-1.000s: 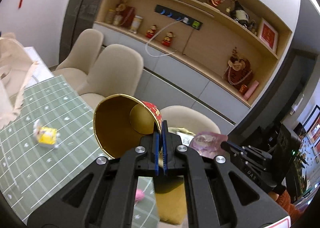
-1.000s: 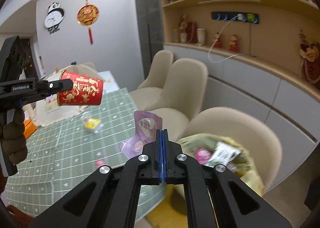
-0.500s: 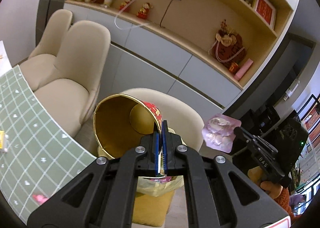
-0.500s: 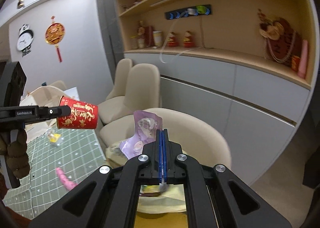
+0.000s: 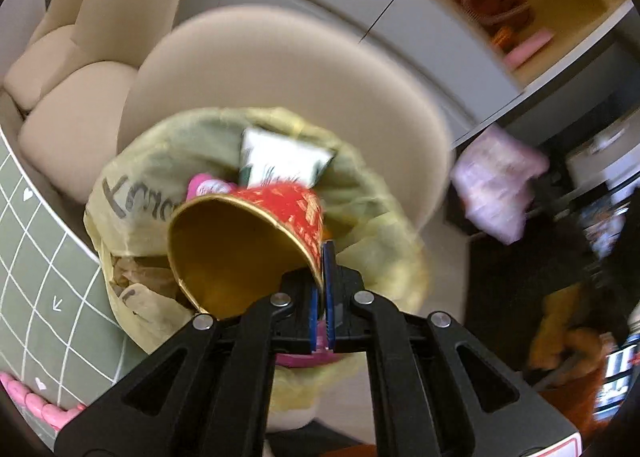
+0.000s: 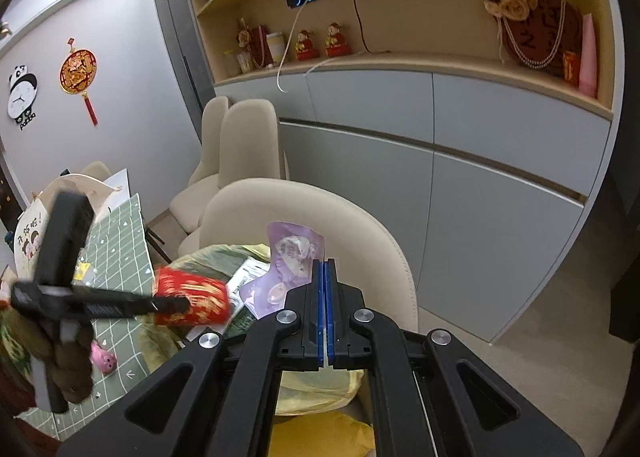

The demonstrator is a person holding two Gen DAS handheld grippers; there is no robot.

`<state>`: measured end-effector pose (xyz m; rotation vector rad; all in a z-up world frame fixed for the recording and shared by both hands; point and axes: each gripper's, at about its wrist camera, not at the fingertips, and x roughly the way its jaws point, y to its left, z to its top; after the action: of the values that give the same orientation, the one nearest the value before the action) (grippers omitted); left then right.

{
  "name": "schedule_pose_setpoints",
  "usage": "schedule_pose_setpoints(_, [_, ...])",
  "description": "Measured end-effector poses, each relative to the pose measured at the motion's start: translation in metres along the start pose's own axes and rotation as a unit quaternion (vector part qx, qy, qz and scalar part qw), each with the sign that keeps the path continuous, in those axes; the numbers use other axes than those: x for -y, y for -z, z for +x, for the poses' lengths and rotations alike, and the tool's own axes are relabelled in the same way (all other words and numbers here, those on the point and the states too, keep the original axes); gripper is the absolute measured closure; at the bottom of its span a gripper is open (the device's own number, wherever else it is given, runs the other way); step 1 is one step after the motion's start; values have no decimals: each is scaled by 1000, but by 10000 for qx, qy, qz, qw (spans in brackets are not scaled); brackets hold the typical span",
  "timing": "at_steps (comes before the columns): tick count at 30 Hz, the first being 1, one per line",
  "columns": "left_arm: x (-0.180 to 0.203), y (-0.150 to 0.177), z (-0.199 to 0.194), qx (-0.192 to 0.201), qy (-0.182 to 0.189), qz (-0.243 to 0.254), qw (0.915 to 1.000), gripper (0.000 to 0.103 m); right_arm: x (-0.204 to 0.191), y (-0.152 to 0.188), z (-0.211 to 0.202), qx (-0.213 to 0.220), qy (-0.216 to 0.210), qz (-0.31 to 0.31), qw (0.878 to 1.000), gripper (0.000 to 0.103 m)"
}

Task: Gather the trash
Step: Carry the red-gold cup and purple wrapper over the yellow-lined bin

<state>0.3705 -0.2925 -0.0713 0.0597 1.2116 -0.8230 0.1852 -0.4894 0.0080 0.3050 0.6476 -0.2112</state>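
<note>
The left claw (image 5: pixel 324 257) is clamped on the rim of a red paper cup (image 5: pixel 244 241) with gold print and a gold lining. The cup is tipped on its side, mouth toward the camera, directly over the open yellow-green trash bag (image 5: pixel 132 181). The bag already holds a white and green packet (image 5: pixel 280 165) and something pink. The right claw (image 6: pixel 325 269) is pinched shut on a crinkled purple snack wrapper (image 6: pixel 290 257), held up just beside the cup, at the bag's right side in the left view, which is blurred, so finer print is hard to read. The bag sits close between the green checked worktop (image 5: pixel 36 269) and a beige chair back (image 5: pixel 280 69), leaving a narrow gap on both sides. Above the bag's mouth the room is open. A small pink piece (image 6: pixel 103 357) lies on the worktop near its edge.
</note>
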Motion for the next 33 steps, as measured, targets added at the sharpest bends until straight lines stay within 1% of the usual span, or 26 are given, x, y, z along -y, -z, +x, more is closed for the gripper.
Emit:
schedule_pose_setpoints(1, [-2, 0, 8, -80, -95, -9, 9999, 100, 2, 0, 3, -27, -15, 3, 10000, 100])
schedule_pose_setpoints(3, [-6, 0, 16, -171, -149, -91, 9997, 99, 5, -1, 8, -78, -45, -7, 10000, 100])
schedule_pose_setpoints(6, [-1, -3, 21, -129, -411, 53, 9991, 99, 7, 0, 17, -155, -105, -16, 9998, 100])
schedule_pose_setpoints(8, [-2, -4, 21, -87, -492, 94, 9987, 99, 7, 0, 24, -223, -160, -24, 9996, 100])
schedule_pose_setpoints(10, [-4, -6, 21, -55, -510, 59, 9987, 99, 4, 1, 29, -273, -224, -70, 9994, 100])
schedule_pose_setpoints(16, [-3, 4, 8, -7, -456, 22, 9990, 99, -4, 2, 33, -288, -380, -132, 9988, 100])
schedule_pose_setpoints(19, [-1, 7, -2, 127, -442, 68, 9989, 99, -10, 2, 35, -282, -463, -157, 9984, 100])
schedule_pose_setpoints(22, [4, 8, -19, 324, -341, 139, 9988, 99, -19, 0, 34, -257, -523, -210, 9981, 100])
schedule_pose_setpoints(25, [17, 6, -38, 517, -19, 352, 9980, 99, -26, -4, 32, -186, -511, -273, 9981, 100])
schedule_pose_setpoints(27, [26, 5, -45, 548, 117, 502, 9972, 99, -28, -6, 29, -137, -472, -268, 9984, 100])
schedule_pose_setpoints(30, [30, 4, -47, 495, 330, 485, 9970, 98, -29, -10, 24, -80, -424, -234, 9988, 100])
schedule_pose_setpoints(31, [29, 5, -45, 465, 318, 425, 9975, 95, -29, -11, 23, -68, -414, -235, 9988, 100])
schedule_pose_setpoints(33, [27, 7, -42, 422, 291, 397, 9979, 64, -30, -12, 20, -40, -390, -256, 9989, 100])
